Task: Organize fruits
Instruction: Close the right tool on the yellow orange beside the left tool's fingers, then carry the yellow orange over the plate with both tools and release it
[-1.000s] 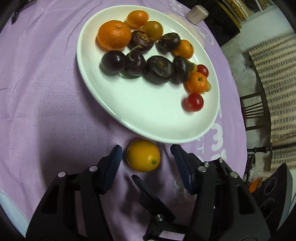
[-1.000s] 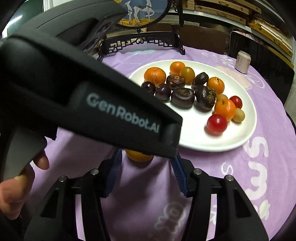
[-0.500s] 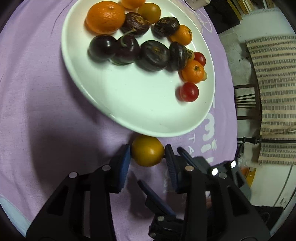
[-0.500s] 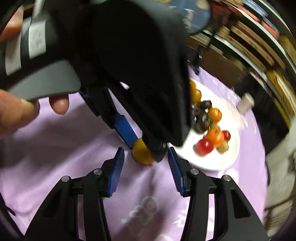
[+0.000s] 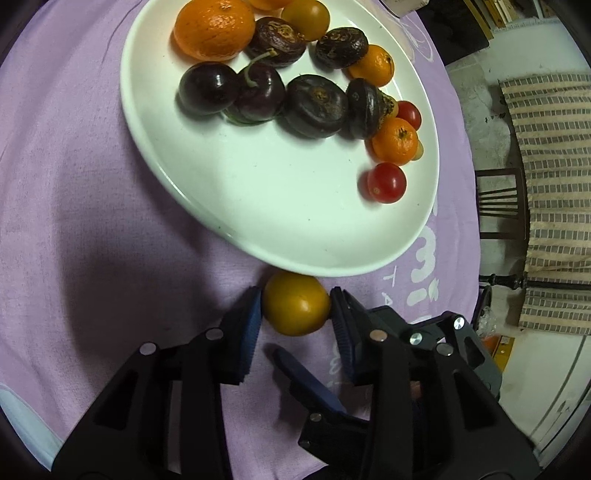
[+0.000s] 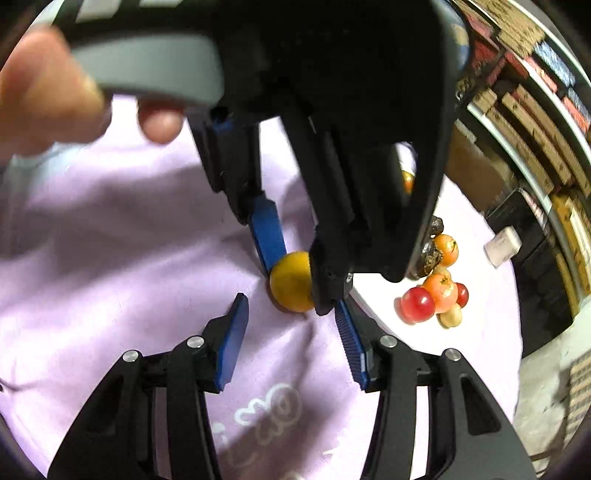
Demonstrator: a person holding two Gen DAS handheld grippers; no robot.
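Note:
A yellow-orange round fruit (image 5: 296, 303) lies on the purple tablecloth just below the rim of a white plate (image 5: 258, 206). My left gripper (image 5: 295, 308) is shut on this fruit, a blue pad on each side. The plate holds a large orange (image 5: 214, 27), dark cherries (image 5: 236, 90), dark wrinkled fruits, small oranges and red cherry tomatoes (image 5: 386, 182). In the right wrist view the same fruit (image 6: 291, 280) sits between the left gripper's blue pads. My right gripper (image 6: 291, 325) is open and empty just behind it, over the cloth.
The purple cloth (image 5: 74, 221) covers a round table whose edge falls away at the right toward a chair (image 5: 498, 203) and floor. A small white box (image 6: 502, 245) stands beyond the plate. The left gripper's body fills the upper right wrist view.
My left gripper has closed from open around the yellow-orange fruit to gripping it. The right gripper has swung round and now looks up at the left gripper from close behind.

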